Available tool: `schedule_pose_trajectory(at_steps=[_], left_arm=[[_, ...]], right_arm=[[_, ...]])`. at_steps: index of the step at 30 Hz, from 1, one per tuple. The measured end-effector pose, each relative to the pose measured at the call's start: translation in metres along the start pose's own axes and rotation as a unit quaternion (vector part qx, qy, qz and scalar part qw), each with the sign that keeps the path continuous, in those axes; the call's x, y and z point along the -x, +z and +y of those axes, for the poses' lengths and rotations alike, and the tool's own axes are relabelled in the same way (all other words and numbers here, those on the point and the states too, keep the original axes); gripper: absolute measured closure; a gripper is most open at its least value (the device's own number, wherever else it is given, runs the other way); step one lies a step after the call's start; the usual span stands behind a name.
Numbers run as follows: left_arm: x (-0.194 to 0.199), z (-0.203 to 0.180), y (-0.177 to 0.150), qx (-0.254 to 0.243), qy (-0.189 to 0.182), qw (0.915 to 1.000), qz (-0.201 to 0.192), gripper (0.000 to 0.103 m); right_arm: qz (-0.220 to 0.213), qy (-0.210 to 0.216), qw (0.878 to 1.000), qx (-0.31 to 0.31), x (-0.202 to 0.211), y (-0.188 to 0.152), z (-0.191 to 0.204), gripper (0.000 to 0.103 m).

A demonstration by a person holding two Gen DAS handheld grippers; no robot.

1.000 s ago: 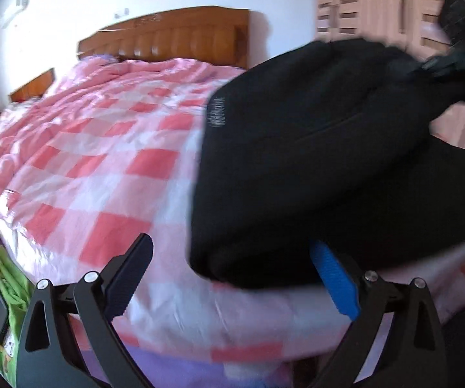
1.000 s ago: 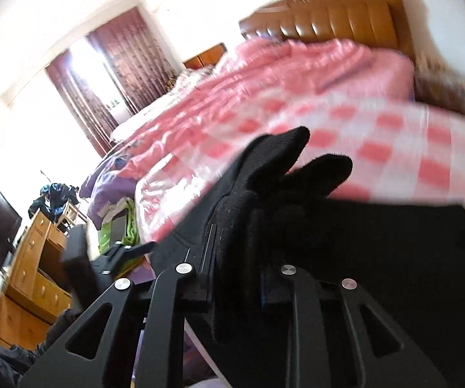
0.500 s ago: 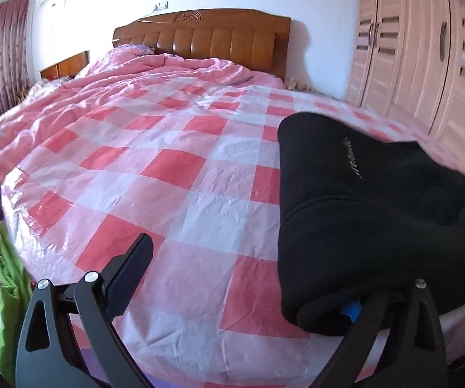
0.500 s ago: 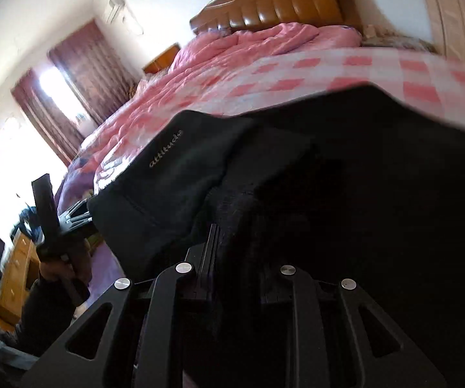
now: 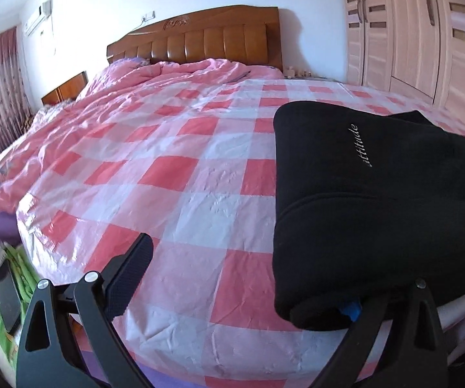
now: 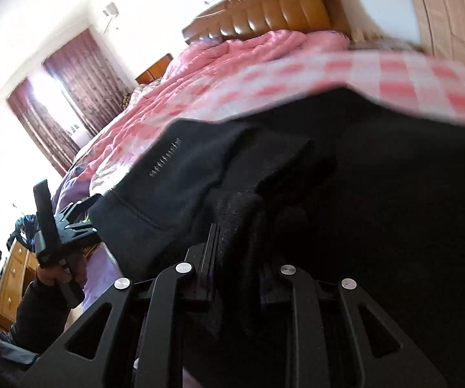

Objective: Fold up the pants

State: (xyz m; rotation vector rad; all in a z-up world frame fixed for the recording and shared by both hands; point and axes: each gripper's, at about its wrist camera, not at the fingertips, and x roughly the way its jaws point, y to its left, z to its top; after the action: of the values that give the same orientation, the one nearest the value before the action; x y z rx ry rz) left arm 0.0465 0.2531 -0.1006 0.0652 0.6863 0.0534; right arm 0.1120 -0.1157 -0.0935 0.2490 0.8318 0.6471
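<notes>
1. The pants (image 5: 378, 194) lie as a thick black folded bundle on the checked bedspread (image 5: 167, 168), at its near corner, on the wardrobe (image 5: 426, 32) side and far from the headboard (image 5: 200, 42). The fold edge with the small lettering faces the middle of the bedspread.
2. The left gripper (image 5: 248, 278) is at the bundle's near left corner. Its jaws are spread wide: the left finger (image 5: 129, 274) hangs over bare bedspread, and the other one with the blue pad is tucked under the bundle's rim. So it's touching cloth, not squeezing.
3. The right gripper (image 6: 242, 249) is right on top of the pants (image 6: 345, 210), so that hand is nearer. Its jaws are nearly together, pinching a wad of black cloth.
4. My guess: next it has to let go and smooth the bundle.
</notes>
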Motion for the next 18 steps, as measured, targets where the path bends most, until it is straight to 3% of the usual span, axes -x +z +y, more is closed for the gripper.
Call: schedule_pose_trajectory(at_steps=[2, 7, 9, 11, 13, 16, 18], left_arm=[[-0.001, 0.004, 0.001, 0.009, -0.006, 0.9999, 0.005, 0.004], [0.006, -0.008, 0.0, -0.037, 0.022, 0.9991, 0.006, 0.004], [0.017, -0.007, -0.004, -0.059, 0.026, 0.9978, 0.015, 0.004], [0.037, 0.0, -0.007, -0.073, 0.025, 0.9967, 0.025, 0.004], [0.061, 0.006, -0.007, -0.072, 0.021, 0.997, 0.017, 0.004], [0.101, 0.015, 0.015, -0.033, -0.012, 0.9988, -0.035, 0.004], [0.113, 0.008, 0.04, -0.011, -0.065, 0.9952, -0.072, 0.004]], right_arm=[[0.0, 0.006, 1.0, -0.008, 0.002, -0.001, -0.001, 0.082], [0.0, -0.012, 1.0, -0.002, 0.003, -0.001, 0.003, 0.081], [0.001, -0.034, 0.999, 0.0, 0.005, -0.003, 0.004, 0.046], [0.01, -0.056, 0.998, 0.004, 0.012, -0.002, 0.004, 0.029], [-0.018, -0.072, 0.997, 0.031, 0.03, -0.002, 0.012, 0.029], [-0.047, -0.104, 0.99, 0.079, 0.045, 0.0, 0.03, 0.029], [-0.058, -0.101, 0.987, 0.112, 0.041, 0.004, 0.047, 0.03]])
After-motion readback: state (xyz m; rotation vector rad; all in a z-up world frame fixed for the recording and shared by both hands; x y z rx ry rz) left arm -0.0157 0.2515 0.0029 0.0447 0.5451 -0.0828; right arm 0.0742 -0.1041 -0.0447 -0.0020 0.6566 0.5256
